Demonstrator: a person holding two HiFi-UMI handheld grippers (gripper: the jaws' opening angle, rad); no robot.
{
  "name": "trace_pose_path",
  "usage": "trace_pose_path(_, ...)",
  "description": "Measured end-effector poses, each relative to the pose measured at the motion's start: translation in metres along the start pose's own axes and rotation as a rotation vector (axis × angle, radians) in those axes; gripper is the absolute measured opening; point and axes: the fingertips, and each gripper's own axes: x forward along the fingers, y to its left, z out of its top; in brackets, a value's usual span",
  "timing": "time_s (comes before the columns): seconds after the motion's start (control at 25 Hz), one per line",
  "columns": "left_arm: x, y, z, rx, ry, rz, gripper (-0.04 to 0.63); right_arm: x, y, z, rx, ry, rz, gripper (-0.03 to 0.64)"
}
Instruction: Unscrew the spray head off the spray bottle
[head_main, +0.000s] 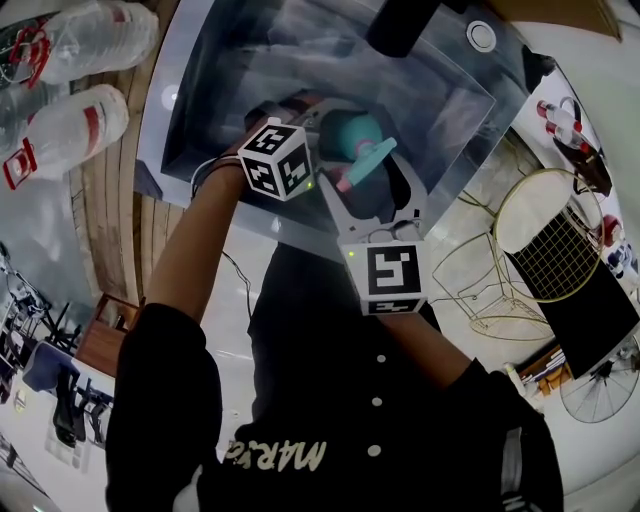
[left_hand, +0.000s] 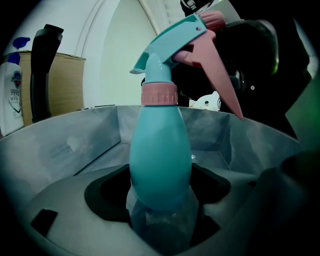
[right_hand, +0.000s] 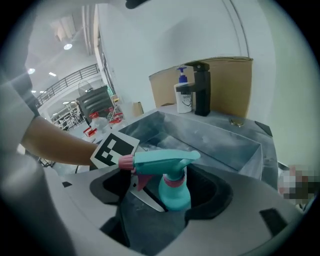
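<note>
Head view looks down; gripper views closely share the spray bottle (left_hand: 160, 155).

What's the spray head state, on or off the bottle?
On: spray head sits atop the bottle, pink collar seated at its neck.

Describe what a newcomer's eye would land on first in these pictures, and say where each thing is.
The teal spray bottle with its pink collar and trigger stands out, clamped upright low on its body in the left gripper above a metal sink. The right gripper frames the spray head with its jaws apart. A black tap stands at the sink's back.
</note>
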Motion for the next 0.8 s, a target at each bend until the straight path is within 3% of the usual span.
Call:
trace_pose_path(0.48, 0.002, 0.005, 0.000, -0.029, -0.010, 0.007, 0.386, -0.008, -0.010, 0.001, -0.259, -0.052, 0.059, 0.298)
trace_pose_path(0.6, 0.002, 0.007, -0.001, -0.036, -0.011, 0.008, 0.385, -0.012, -0.012, 0.001, -0.275, -0.071, 0.067, 0.272)
trace_pose_path(0.8, 0.001, 0.008, -0.001, -0.036, -0.010, 0.014, 0.385, -0.022, -0.014, -0.006, -0.326, -0.068, 0.057, 0.176)
